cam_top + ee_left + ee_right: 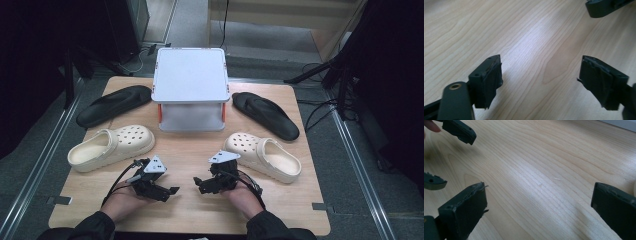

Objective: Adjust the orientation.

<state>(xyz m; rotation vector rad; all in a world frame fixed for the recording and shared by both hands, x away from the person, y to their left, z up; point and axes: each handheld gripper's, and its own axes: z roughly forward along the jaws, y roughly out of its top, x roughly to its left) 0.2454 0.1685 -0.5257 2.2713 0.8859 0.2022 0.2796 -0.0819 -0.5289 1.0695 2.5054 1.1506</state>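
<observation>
The left gripper (172, 190) and the right gripper (196, 182) are resting low over the near middle of the wooden table (190, 210), tips pointing toward each other with a small gap between them. In the left gripper view, the left gripper (540, 82) is holding its jaws spread wide, with bare wood between the pads and nothing gripped; a tip of the right gripper (599, 7) is showing at the upper right. In the right gripper view, the right gripper (537, 206) is likewise holding its jaws spread wide over bare wood, gripping nothing, and the two jaw tips of the left gripper (449, 155) are showing at the left edge. Nearest the grippers, two cream clogs are lying on the table: the left clog (111, 146) is sitting beyond the left gripper, and the right clog (262, 155) is sitting just beside and beyond the right gripper, neither being touched. Farther back, a black sandal (114, 104) is lying at the left and a second black sandal (265, 114) at the right, flanking a white rack (190, 75) standing at the far middle.
</observation>
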